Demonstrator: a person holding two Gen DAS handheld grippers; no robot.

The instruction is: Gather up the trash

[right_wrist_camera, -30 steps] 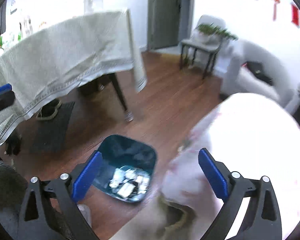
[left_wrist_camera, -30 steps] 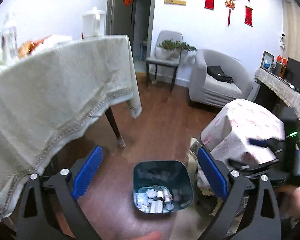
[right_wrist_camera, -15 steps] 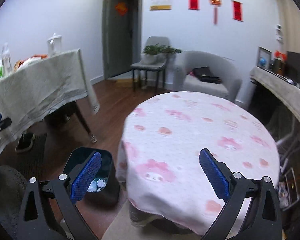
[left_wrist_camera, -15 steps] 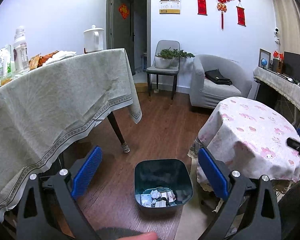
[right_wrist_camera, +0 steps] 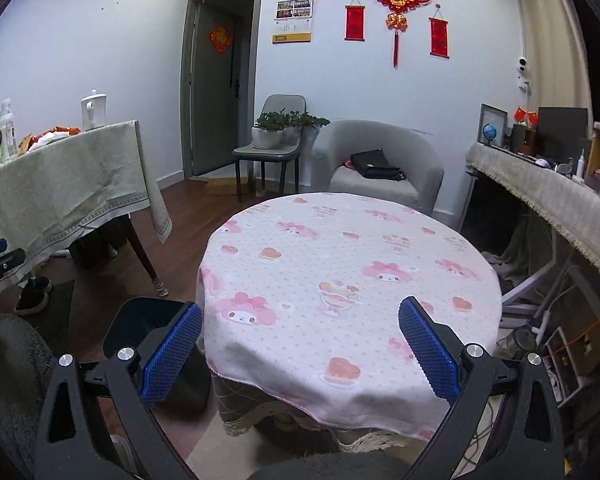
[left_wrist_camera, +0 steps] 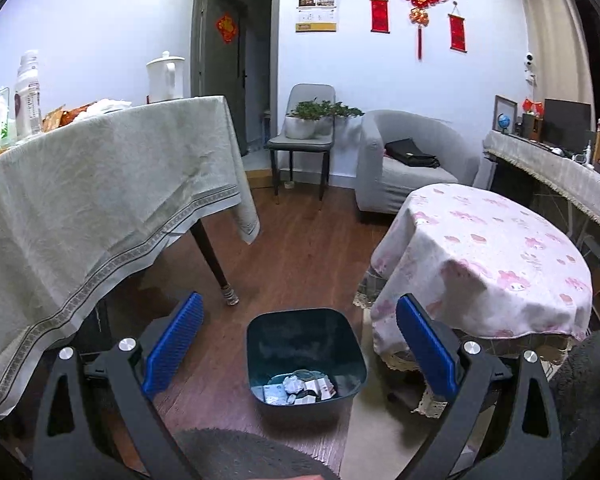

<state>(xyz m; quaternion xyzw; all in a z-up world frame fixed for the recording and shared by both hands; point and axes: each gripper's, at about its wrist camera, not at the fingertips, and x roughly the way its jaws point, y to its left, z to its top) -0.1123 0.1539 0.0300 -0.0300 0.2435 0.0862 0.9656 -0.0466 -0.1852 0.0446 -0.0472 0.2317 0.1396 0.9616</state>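
**Both grippers empty, bin holds the trash**

Left wrist view: the left gripper [left_wrist_camera: 298, 340] hangs with its blue pads spread wide and nothing between them, directly above the dark bin [left_wrist_camera: 306, 360]. The bin stands on the wood floor just left of the round table [left_wrist_camera: 484, 256] with the pink cloth. Crumpled wrappers [left_wrist_camera: 296, 388] lie at the bottom of the bin. Beyond the bin to the left, the big table [left_wrist_camera: 100, 184] under the grey cloth carries bottles and packets, too small to tell whether any is trash. A second ago this camera was tipped lower and blurred; it has since risen and levelled, so the bin sits further down the frame.

Right wrist view: the right gripper [right_wrist_camera: 300, 348] is also spread wide and empty, facing the round table's top, which shows no litter. The bin's rim [right_wrist_camera: 140, 320] peeks out just left of that table. A second ago this gripper was over the bin; it has swung up and right to the table.

Judging by this, a drop-off looks finished. The next move calls for finding another piece, probably on the big table.
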